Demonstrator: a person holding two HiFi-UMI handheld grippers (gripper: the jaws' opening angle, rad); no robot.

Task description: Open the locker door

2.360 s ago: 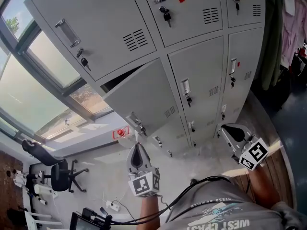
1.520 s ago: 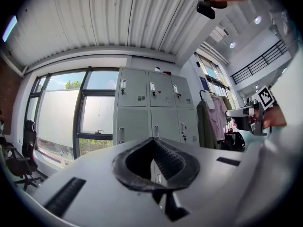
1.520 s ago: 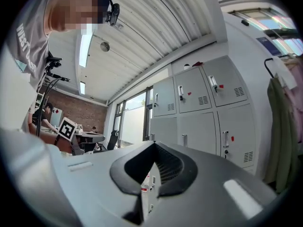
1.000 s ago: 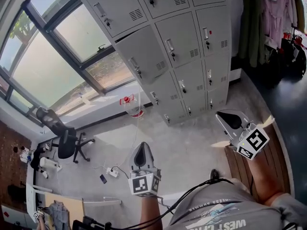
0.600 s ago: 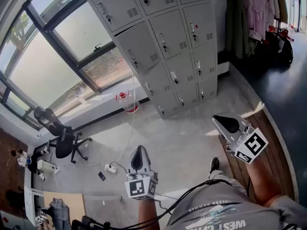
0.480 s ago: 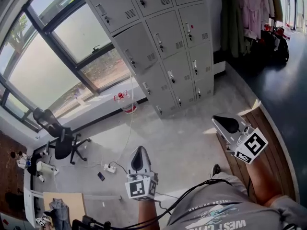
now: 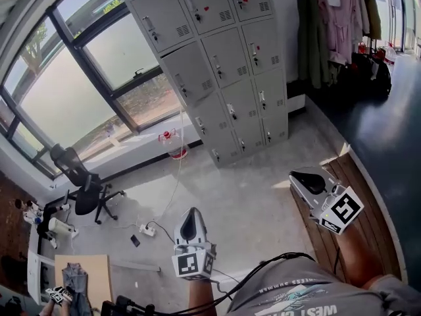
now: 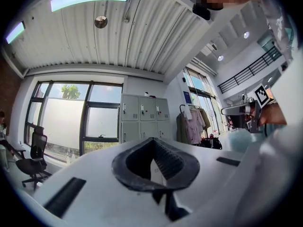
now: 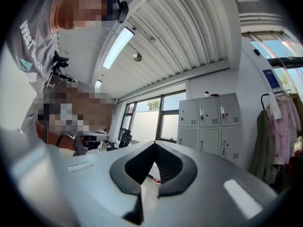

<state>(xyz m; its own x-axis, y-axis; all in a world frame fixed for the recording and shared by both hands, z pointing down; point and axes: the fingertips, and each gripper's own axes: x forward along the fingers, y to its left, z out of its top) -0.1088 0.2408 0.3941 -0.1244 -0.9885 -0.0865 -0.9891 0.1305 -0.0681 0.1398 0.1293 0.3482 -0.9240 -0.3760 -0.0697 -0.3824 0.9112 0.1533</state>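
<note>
A grey bank of lockers (image 7: 217, 64) stands against the far wall, well away from me across the concrete floor. One door in its left column, second row (image 7: 189, 72), sits slightly ajar. My left gripper (image 7: 187, 224) is low in the head view, shut and holding nothing. My right gripper (image 7: 304, 182) is at the right, also shut and holding nothing. Both point level toward the lockers (image 8: 144, 123), which show small and distant in the left gripper view. The right gripper view also shows the lockers (image 9: 208, 124) far off beyond the shut jaws.
Large windows (image 7: 79, 91) run along the left wall. A black office chair (image 7: 79, 186) stands below them, and a red-and-white object (image 7: 170, 143) sits by the locker base. Clothes (image 7: 335, 25) hang on a rack right of the lockers. A wooden platform (image 7: 342, 236) lies at my right.
I have backed away from the lockers, which have shrunk and slid toward the top of the head view. Both grippers stay shut and hold the same pose before me.
</note>
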